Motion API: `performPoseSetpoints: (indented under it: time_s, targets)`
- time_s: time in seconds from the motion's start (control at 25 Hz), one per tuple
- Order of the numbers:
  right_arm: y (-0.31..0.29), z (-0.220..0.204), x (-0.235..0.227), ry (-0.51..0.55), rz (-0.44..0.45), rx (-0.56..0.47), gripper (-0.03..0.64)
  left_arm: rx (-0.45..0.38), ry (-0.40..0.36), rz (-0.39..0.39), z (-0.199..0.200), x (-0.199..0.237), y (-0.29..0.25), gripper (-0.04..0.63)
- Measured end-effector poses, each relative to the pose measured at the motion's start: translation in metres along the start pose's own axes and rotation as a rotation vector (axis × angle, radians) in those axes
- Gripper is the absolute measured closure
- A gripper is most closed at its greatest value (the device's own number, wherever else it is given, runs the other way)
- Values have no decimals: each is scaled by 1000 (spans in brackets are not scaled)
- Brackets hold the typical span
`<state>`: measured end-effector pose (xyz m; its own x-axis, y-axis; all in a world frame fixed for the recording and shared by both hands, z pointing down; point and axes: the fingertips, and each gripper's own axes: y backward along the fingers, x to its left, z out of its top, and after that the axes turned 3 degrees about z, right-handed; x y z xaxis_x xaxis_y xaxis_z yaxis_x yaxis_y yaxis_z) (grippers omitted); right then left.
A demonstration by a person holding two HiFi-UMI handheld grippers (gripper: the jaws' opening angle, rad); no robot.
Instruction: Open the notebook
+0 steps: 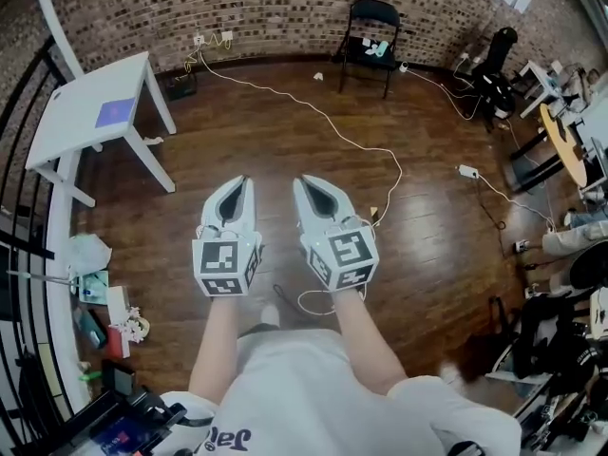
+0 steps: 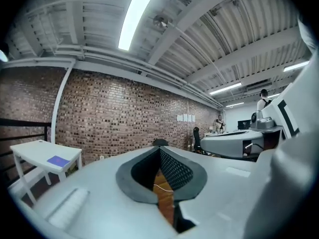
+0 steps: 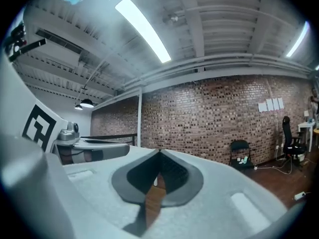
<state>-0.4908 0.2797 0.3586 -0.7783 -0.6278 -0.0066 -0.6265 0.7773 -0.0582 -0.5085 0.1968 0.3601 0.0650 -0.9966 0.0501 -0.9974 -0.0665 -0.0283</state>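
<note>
— Where is the notebook?

— A flat violet-blue thing (image 1: pixel 116 112) lies on top of the white bench (image 1: pixel 71 131). I judge that this is the notebook (it is too small here to see a cover or pages). It lies flat, so I suppose it is closed.

— And the two grippers?

— Both are well apart from the bench, to its right, and are held level over the wooden floor (image 1: pixel 237 131). The left hand-held gripper (image 1: pixel 244 182) has its jaws together with nothing between them; only floor shows through the slit behind the tips. The right hand-held gripper (image 1: pixel 303 182) is the same, closed and empty.

— So which step is in hand?

— I think the opening is not yet begun. This is the approach at most, and the notebook is untouched.

— What does the next move call for?

— The person must come to the bench, so that the notebook is within reach. Then one gripper should part its jaws and take the free edge of the cover. The other can press the notebook down on the bench, so that it does not slide.
</note>
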Motion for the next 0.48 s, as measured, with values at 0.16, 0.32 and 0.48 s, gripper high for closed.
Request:
performPoseSetpoints:
  time_s: [0.16,0.32,0.48]
  targets:
    - [-8,-2,2,24,-30,13,632,30,31,-45,-10,7,-13,578]
    - [-12,-5,-15,19,-71,32,632,57,43,-107,-20,-1,-35,578]
    - [-14,-1,-37,25,-109,18,632,41,35,-155,-15,-16,-57,578]
